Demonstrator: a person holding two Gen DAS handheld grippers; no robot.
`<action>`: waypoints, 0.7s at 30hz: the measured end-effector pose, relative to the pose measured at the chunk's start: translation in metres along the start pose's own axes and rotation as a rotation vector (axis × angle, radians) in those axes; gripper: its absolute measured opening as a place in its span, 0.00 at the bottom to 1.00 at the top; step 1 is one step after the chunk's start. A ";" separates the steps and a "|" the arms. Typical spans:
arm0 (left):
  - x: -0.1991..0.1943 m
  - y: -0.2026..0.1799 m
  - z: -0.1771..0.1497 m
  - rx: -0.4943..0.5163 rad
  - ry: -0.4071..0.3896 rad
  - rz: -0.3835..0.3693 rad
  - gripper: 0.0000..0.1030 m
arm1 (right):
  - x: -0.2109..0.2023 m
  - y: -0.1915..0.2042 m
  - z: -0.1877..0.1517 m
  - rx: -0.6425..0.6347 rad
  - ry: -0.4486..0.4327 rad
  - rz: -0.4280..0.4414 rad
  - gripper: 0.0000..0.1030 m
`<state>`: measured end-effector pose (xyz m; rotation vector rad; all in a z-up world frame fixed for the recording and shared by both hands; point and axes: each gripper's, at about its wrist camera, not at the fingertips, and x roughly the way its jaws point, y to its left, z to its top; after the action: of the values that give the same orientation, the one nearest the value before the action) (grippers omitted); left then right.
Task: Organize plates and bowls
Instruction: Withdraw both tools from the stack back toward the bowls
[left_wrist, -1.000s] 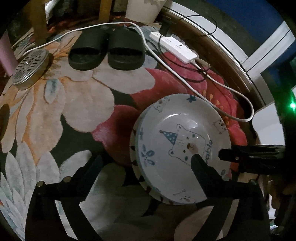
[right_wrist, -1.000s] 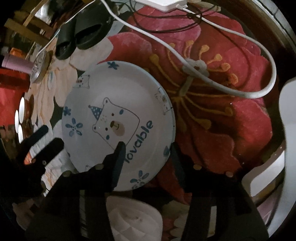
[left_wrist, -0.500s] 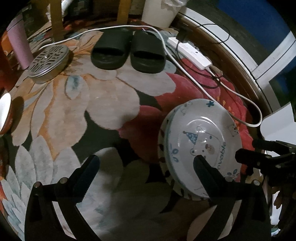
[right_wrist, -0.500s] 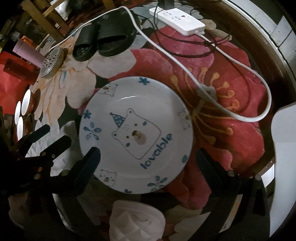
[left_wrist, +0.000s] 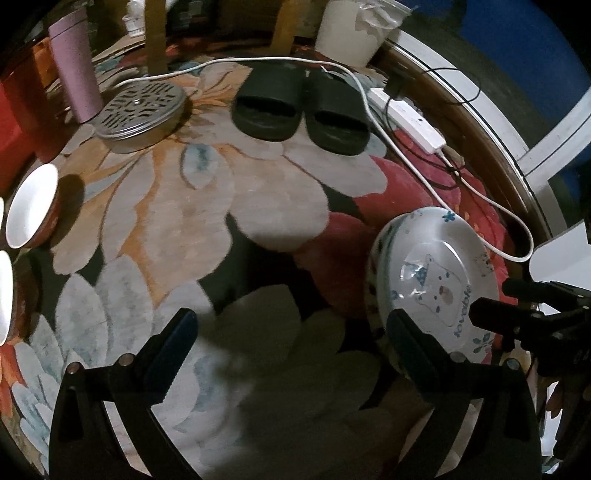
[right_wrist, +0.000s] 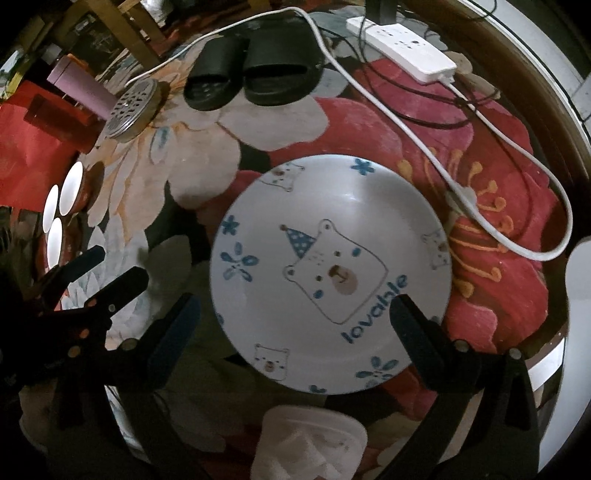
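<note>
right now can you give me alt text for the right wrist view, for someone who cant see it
A white plate printed with a cartoon bear and the word "lovable" lies on a flowered rug, and the right tool stands open above it, jaws wide and just opened, pressing on nothing. Black slippers, a white power strip and three bowls lie farther off.

floral rug (left_wrist: 207, 206), bear plate (right_wrist: 332, 273), black slippers (left_wrist: 299, 107), power strip (right_wrist: 402, 51), red bowls (left_wrist: 33, 206)

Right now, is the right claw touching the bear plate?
Apart. In the right wrist view the right claw has just been opening; its fingers stand wide, one clear beside the bear plate, the other above its rim, nothing pinched.
</note>
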<state>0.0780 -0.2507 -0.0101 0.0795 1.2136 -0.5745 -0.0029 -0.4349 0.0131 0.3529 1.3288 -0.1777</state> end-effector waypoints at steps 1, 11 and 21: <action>-0.002 0.003 -0.001 -0.004 -0.001 0.004 0.99 | 0.001 0.003 0.001 -0.007 -0.001 0.001 1.00; -0.015 0.039 -0.009 -0.051 -0.009 0.037 0.99 | 0.005 0.033 0.002 -0.048 -0.001 0.003 1.00; -0.025 0.078 -0.024 -0.107 -0.004 0.077 0.99 | 0.016 0.066 0.003 -0.104 0.013 0.015 1.00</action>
<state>0.0870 -0.1662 -0.0153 0.0344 1.2300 -0.4421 0.0255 -0.3732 0.0083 0.2759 1.3427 -0.0933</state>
